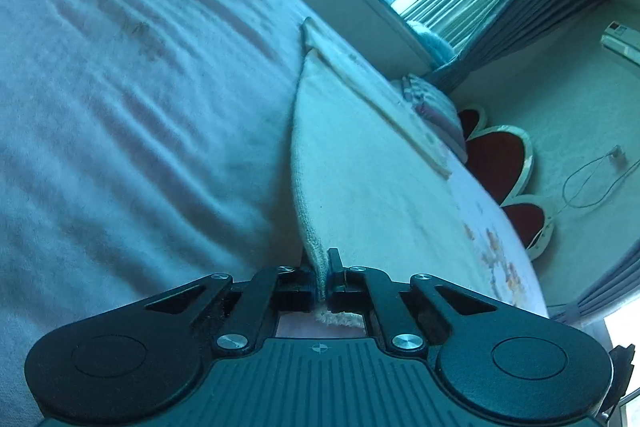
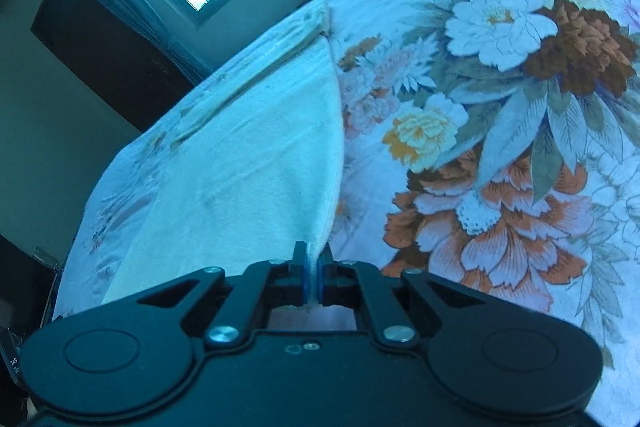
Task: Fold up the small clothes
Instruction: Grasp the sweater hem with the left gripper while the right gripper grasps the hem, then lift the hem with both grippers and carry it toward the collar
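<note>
Both grippers were clamped on the cloth: the left gripper (image 1: 323, 281) and the right gripper (image 2: 314, 277) each had its jaws pinched on a near corner. The cloth (image 2: 256, 147) rose off the bed (image 2: 520, 187), probably so its near edge could be carried over for a fold.

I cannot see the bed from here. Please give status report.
Left claw shut on cream cloth. Right claw shut on same cloth. Cloth lifted off floral bedsheet. Nothing in the way.
</note>
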A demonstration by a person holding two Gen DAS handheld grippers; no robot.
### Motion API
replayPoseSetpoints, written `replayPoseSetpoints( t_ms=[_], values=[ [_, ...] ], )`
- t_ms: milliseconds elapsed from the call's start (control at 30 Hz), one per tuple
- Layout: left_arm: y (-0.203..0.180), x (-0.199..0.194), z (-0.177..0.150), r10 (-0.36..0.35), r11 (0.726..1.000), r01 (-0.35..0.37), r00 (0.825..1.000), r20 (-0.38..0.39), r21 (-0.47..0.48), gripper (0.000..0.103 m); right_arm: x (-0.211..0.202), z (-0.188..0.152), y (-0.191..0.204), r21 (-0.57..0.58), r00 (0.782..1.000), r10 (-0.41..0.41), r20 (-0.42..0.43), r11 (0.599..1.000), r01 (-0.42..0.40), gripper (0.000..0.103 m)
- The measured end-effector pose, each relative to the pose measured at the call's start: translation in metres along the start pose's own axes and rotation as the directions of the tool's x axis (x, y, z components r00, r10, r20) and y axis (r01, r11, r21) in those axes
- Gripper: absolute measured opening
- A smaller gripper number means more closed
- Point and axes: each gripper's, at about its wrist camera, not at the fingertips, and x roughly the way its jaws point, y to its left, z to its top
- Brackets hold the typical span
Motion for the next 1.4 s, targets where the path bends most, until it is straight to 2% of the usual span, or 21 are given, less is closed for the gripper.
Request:
replayPoseSetpoints(
  t_ms=[33, 167, 233, 367, 400, 567, 733, 900, 1233, 1400],
  values=[
    [0.005, 0.004, -0.003, 0.001, 1.000, -0.001, 1.000, -0.017, -0.012, 0.004, 0.009, -0.002, -0.006, 0.008, 0.999, -0.036, -0.039, 0.999, 0.037, 0.004],
    [0.006, 0.003, -0.004, 0.000, 1.000, 0.000, 1.000, -0.012, -0.014, 0.004, 0.008, -0.002, -0.012, 0.054, 0.999, 0.002, -0.044, 0.999, 0.000, 0.006],
    [0.003, 0.006, -0.002, 0.007, 1.000, -0.007, 1.000, -0.019, -0.002, 0.006, 0.009, -0.002, -0.011, 0.044, 0.999, 0.011, -0.043, 0.999, -0.009, 0.010],
    [-0.001, 0.010, 0.000, 0.030, 0.999, -0.030, 0.999, -0.020, 0.023, 0.005, 0.008, -0.006, -0.012, 0.038, 0.999, 0.018, -0.027, 0.999, -0.017, 0.009],
    [-0.004, 0.010, 0.000, 0.039, 0.998, -0.039, 0.999, -0.018, 0.039, 0.004, 0.007, -0.006, -0.011, 0.029, 1.000, 0.004, -0.024, 1.000, -0.003, 0.004],
    [-0.012, 0.002, 0.000, 0.050, 0.995, -0.050, 0.999, 0.001, 0.082, 0.004, 0.003, -0.009, 0.004, -0.073, 0.998, -0.058, 0.009, 0.996, 0.058, 0.005],
    [-0.010, -0.010, 0.004, 0.031, 0.995, -0.033, 0.999, 0.016, 0.093, 0.004, -0.001, -0.007, 0.005, -0.077, 0.998, -0.057, 0.021, 0.995, 0.058, 0.005],
    [-0.019, -0.020, 0.007, 0.043, 0.990, -0.047, 0.998, 0.034, 0.133, 0.004, -0.010, -0.004, 0.013, -0.096, 0.998, -0.047, 0.052, 0.994, 0.052, 0.005],
    [-0.046, -0.044, 0.043, -0.056, 0.986, 0.038, 0.992, 0.110, 0.161, 0.004, -0.039, 0.028, 0.037, -0.143, 0.987, -0.003, 0.158, 0.989, 0.026, 0.005],
    [-0.061, -0.041, 0.069, -0.083, 0.984, 0.057, 0.985, 0.150, 0.166, 0.004, -0.041, 0.054, 0.053, -0.179, 0.979, 0.023, 0.201, 0.984, 0.014, 0.005]
  ],
)
